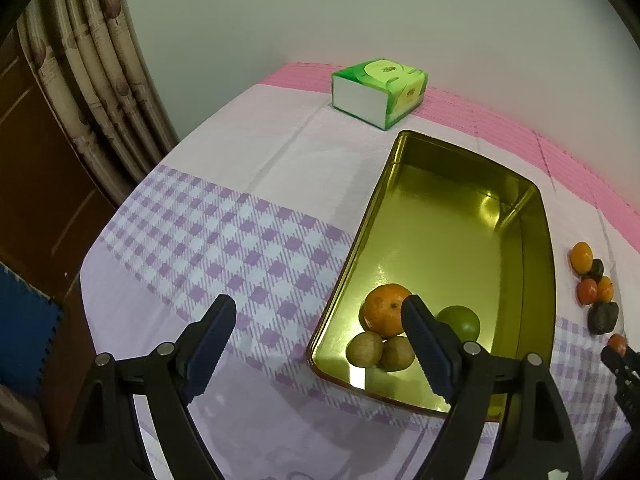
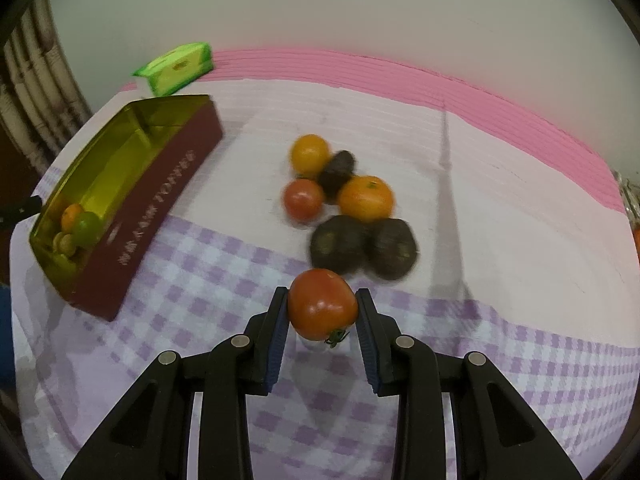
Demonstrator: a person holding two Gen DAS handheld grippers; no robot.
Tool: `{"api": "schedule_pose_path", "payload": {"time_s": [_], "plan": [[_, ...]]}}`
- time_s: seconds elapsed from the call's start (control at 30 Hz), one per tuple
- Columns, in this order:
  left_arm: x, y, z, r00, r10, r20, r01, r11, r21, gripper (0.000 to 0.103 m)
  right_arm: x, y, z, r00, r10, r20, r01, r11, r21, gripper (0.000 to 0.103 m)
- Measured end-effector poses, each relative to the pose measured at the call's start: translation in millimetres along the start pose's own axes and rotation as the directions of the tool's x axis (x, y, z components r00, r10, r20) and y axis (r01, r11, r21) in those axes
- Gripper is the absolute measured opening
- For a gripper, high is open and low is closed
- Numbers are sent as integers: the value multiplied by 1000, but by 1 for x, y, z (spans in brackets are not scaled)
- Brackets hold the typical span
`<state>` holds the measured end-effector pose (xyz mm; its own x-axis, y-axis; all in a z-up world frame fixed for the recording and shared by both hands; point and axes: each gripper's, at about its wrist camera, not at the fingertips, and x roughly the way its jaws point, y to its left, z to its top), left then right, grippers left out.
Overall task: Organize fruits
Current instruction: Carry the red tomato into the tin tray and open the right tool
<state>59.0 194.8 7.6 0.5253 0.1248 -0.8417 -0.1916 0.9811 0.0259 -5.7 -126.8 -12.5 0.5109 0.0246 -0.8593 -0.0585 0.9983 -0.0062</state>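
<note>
**Right clamps tomato, left gaping by tin**

Your right gripper (image 2: 322,312) has its pads clamped on a red tomato (image 2: 322,304), stem end hanging down, lifted above the checked tablecloth (image 2: 192,280). Just beyond it sits the loose pile: two dark fruits (image 2: 340,244), an orange (image 2: 366,198), a smaller red tomato (image 2: 303,199), a yellow-orange fruit (image 2: 309,155), another dark one behind. Your left gripper (image 1: 320,344) has jaws wide apart, nothing between them, at the near end of the gold tin (image 1: 460,208). Inside that end: an orange (image 1: 384,310), a green fruit (image 1: 460,322), two brownish kiwis (image 1: 365,349). Green tissue box (image 1: 380,90) at the far edge, well apart.
</note>
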Motion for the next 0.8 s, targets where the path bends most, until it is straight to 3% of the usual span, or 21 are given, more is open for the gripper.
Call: {"api": "schedule_pose_path", "payload": {"time_s": [0.27,0.5,0.8], "plan": [[-10,8,3,999,22,31,-21,1000,-22,83,-11,51,14,996,86,23,-84,992,-93,34],[-15,27,2,998,62,31,-60,995,-79,83,-12,111,28,982,185,21,-177,962,-208,34],[-4,45,4,997,70,-8,-71,988,-134,84,2,160,41,975,221,1,-211,932,-296,34]]}}
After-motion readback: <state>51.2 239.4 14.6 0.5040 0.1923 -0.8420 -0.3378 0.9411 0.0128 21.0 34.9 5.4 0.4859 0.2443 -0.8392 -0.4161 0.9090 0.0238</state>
